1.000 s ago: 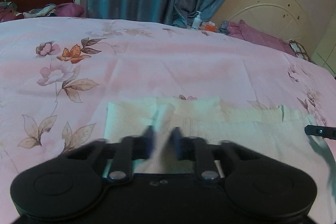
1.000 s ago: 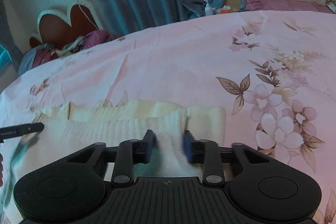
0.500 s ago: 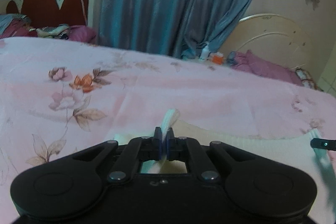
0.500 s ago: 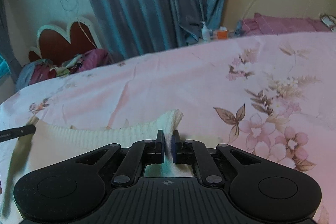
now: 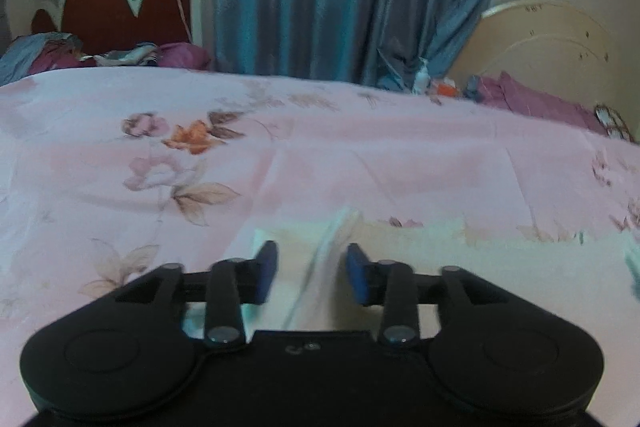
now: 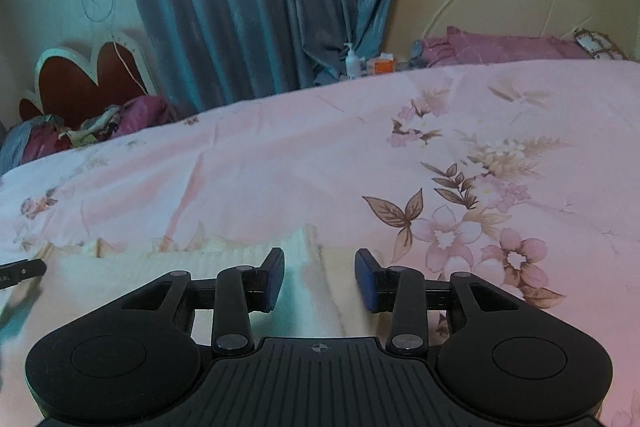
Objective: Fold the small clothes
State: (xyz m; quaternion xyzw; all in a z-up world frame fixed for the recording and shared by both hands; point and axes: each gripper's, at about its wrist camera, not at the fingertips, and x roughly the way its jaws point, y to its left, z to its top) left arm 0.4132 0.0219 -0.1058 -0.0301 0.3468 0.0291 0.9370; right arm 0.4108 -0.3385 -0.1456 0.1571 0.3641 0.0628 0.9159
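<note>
The cream garment [image 5: 460, 267] has been released onto the bed [image 5: 320, 155]: left gripper [image 5: 311, 273] and right gripper [image 6: 320, 279] now stand wide (clamped half a second ago), suggesting one fold laid.

The near part of the cream garment [image 5: 440, 259] is hidden behind the left gripper [image 5: 312, 273] body, and the whole left wrist view is smeared with blur. Off at the right wrist view's left edge, a dark tip [image 6: 22, 270] is cut off. The small bottle [image 6: 352, 61] by the curtain is too tiny to read.
</note>
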